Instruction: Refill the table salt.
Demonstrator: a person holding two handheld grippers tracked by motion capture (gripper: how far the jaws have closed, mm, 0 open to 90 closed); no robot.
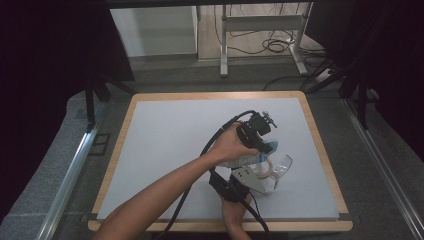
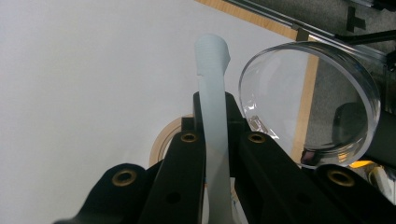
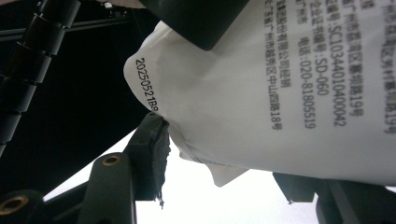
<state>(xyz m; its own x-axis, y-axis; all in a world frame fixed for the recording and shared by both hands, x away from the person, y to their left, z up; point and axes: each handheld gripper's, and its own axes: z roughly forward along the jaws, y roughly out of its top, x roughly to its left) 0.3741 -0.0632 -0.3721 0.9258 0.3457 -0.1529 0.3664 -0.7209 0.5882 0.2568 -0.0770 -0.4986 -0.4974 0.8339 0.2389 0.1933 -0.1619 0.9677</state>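
Packet first: you hold a white printed sachet between both tools, low and right of centre in the high view, just above the table. In the right gripper view it spreads across the upper right of the frame, its lines of small black print and a date code facing the camera, its crimped lower edge hanging between the black jaws.

Your left gripper is clamped tight on a thin pale strip, which looks like the packet's sealed edge seen end-on; the strip rises straight up the middle of that frame from between the closed jaws. Pinching it there probably gives you a firm corner to tear from.

Your right gripper stands part-way closed around the packet's lower edge. The left jaw touches the crimp, but whether both pads press on it I cannot tell.

A clear round dish sits at the right of the left gripper view, tilted toward the camera, close beside the strip. It seems placed to catch the contents once the packet opens. A tan ring, perhaps a roll of tape, peeks out lower left of the jaws.
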